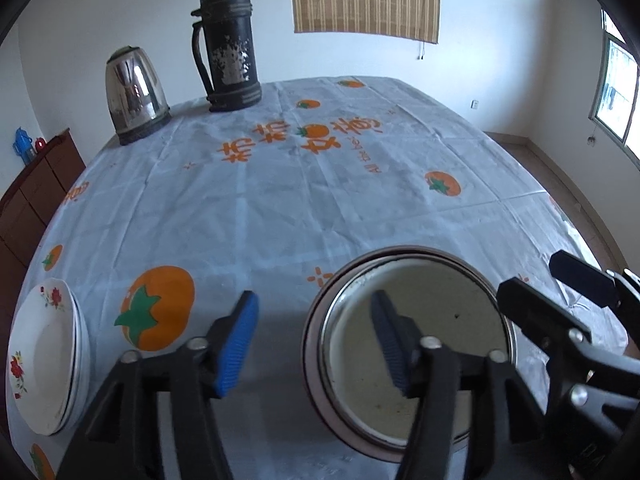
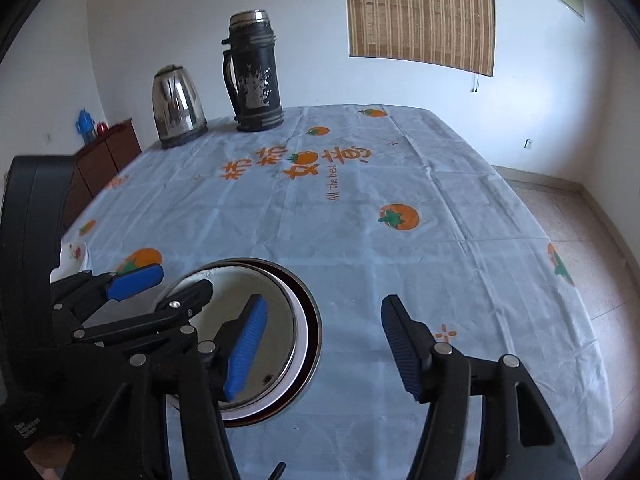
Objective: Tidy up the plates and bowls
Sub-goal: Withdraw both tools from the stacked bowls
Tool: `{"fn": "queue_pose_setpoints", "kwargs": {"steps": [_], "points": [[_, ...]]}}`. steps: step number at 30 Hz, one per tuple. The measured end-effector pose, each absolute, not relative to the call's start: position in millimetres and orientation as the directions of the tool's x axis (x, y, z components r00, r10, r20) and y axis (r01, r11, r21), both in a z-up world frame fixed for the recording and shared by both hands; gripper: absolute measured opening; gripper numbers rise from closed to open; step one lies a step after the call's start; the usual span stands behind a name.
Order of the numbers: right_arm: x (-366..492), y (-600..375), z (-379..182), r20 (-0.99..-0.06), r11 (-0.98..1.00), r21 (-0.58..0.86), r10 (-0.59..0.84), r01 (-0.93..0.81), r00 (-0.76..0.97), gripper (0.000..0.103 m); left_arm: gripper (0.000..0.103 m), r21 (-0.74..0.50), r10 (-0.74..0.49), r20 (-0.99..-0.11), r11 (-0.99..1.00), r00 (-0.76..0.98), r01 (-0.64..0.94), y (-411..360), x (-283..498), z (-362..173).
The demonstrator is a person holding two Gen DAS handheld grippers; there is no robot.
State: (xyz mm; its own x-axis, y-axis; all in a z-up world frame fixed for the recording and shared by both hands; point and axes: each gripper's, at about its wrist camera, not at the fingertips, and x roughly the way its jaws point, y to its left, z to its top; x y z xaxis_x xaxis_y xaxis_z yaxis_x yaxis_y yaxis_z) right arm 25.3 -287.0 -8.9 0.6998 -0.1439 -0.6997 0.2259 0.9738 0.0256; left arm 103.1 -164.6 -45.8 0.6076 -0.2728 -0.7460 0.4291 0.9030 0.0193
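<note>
your left gripper (image 1: 316, 340) and right gripper (image 2: 324, 344) both hang released above the tablecloth (image 1: 320, 200), grasping nothing. the bowls (image 1: 408, 356) sit nested in one stack between them, under your left gripper's right finger. the flowered plates (image 1: 44, 356) sit piled near the left edge. judging by this, both stacks look sorted and little seems left. the kettle (image 1: 136, 96) and flask (image 1: 228, 44) stand well apart at the back.

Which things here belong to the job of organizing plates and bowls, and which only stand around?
Job: stacked bowls, stack of flowered plates.
Just there: steel kettle, dark flask, cabinet, tablecloth.
</note>
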Motion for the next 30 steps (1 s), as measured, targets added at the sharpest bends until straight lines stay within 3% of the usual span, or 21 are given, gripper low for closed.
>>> {"fn": "queue_pose_setpoints", "kwargs": {"steps": [8, 30], "points": [[14.8, -282.9, -6.5, -0.667, 0.959, 0.01, -0.205, 0.284, 0.717, 0.063, 0.092, -0.001, -0.292, -0.687, 0.916, 0.665, 0.401, -145.0, 91.6, -35.1], [-12.7, -302.1, -11.5, -0.656, 0.936, 0.142, -0.155, 0.322, 0.739, 0.063, 0.1, -0.026, -0.283, -0.669, 0.933, 0.687, 0.359, -113.1, 79.6, -32.5]]}}
